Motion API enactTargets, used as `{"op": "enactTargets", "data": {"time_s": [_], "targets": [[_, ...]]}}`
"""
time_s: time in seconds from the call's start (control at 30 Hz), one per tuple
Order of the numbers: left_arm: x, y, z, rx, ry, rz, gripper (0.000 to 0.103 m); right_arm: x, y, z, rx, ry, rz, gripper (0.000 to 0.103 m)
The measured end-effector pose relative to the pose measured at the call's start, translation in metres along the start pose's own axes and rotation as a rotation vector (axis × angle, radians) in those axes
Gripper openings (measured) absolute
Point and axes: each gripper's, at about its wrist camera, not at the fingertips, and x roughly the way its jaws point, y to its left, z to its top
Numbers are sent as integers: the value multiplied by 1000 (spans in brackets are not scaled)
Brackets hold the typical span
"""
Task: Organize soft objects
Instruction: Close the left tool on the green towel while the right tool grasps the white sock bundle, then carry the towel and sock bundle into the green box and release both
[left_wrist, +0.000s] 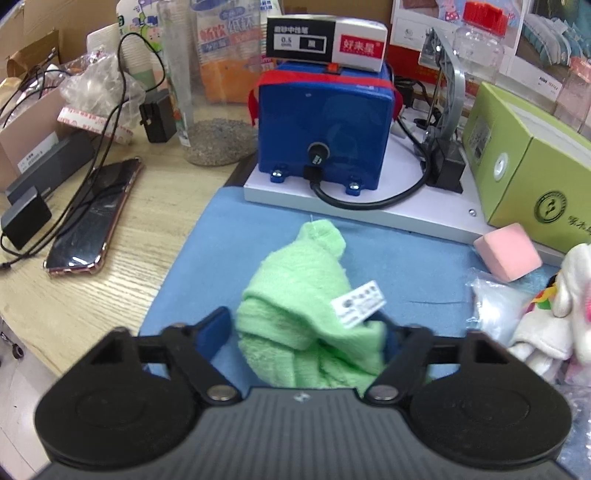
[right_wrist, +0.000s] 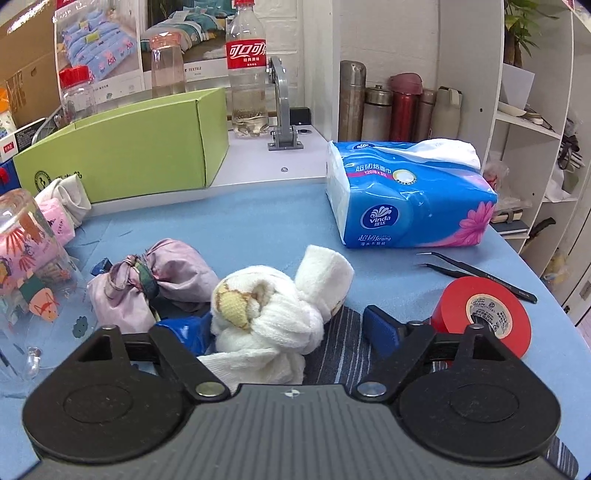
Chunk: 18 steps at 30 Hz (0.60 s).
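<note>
On the blue felt mat (left_wrist: 406, 251) of a cluttered desk, the left gripper (left_wrist: 306, 332) pinches the bunched green terry towel (left_wrist: 303, 306) while the right gripper (right_wrist: 291, 332), spread, straddles the knotted white towel (right_wrist: 273, 317), so closing its 2 fingers squarely on the knot should hold best.

Quick count, left wrist view: one green towel (left_wrist: 310, 317), one pink foam block (left_wrist: 508, 252), one phone (left_wrist: 94, 218). Right wrist view: one knotted white towel (right_wrist: 273, 314), one knotted lilac cloth (right_wrist: 151, 280), one tissue pack (right_wrist: 410, 192), one red tape roll (right_wrist: 484, 314), four flasks lined up upper right, first one steel (right_wrist: 352, 99).
</note>
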Motion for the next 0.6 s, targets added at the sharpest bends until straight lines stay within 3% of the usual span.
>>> {"op": "enactTargets", "data": {"time_s": [0.03, 0.07, 0.2, 0.33, 0.6], "targets": [[-3, 2, 0, -7, 3, -12, 43, -2, 0, -1, -1, -11, 12, 49], [-4, 3, 1, -12, 9, -19, 42, -5, 0, -2, 3, -17, 13, 37], [-13, 9, 0, -35, 31, -75, 41, -12, -9, -4, 72, -19, 63, 34], [-38, 7, 8, -18, -13, -112, 41, -32, -11, 8, 87, -76, 103, 34], [-83, -41, 74, 85, -140, -233, 41, -47, 19, 96, -22, -232, 203, 34]]}}
